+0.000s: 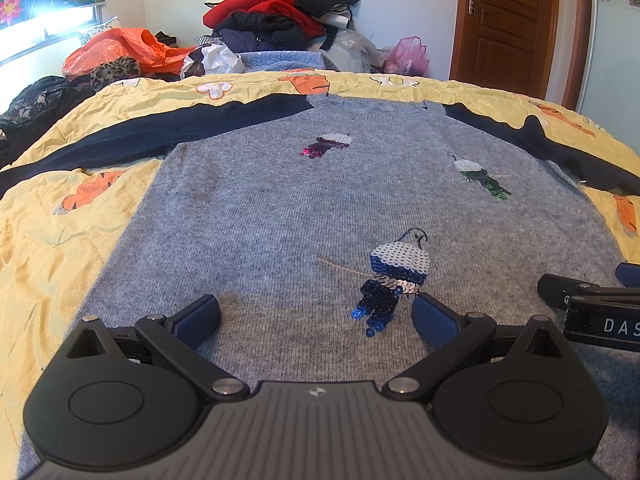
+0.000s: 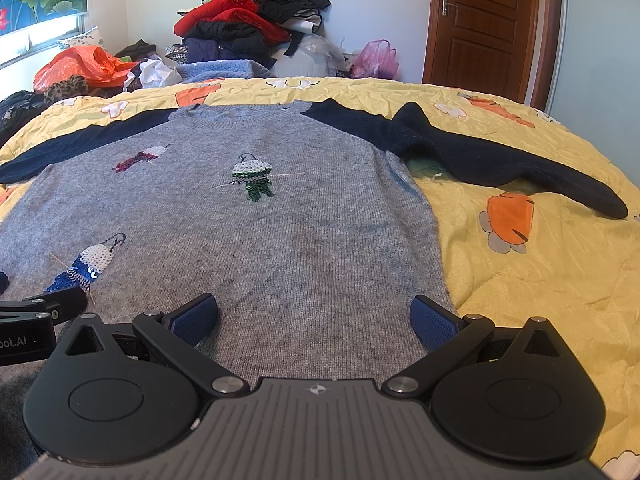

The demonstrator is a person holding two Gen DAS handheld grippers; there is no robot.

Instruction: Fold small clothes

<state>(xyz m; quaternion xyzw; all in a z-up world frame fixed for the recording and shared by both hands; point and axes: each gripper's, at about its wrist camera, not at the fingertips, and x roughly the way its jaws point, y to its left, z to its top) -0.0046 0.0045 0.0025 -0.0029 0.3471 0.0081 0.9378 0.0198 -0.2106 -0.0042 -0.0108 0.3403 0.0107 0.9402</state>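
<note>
sweater [image 1: 280,208] folding looks barely begun. left gripper [image 1: 316,316] and right gripper [image 2: 314,316] hover with fingers spread wide, gripping nothing, over the hem end, which is probably just beneath the cameras. outward, the grey body lies flat on the yellow quilt [image 2: 520,280], both navy sleeves [image 2: 500,164] still spread out unfolded.

black grippers, blue-padded fingers [image 1: 198,316]

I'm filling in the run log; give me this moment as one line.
stage: before first fold | sweater: flat on bedspread, sleeves spread | left gripper: open above hem | right gripper: open above hem
</note>
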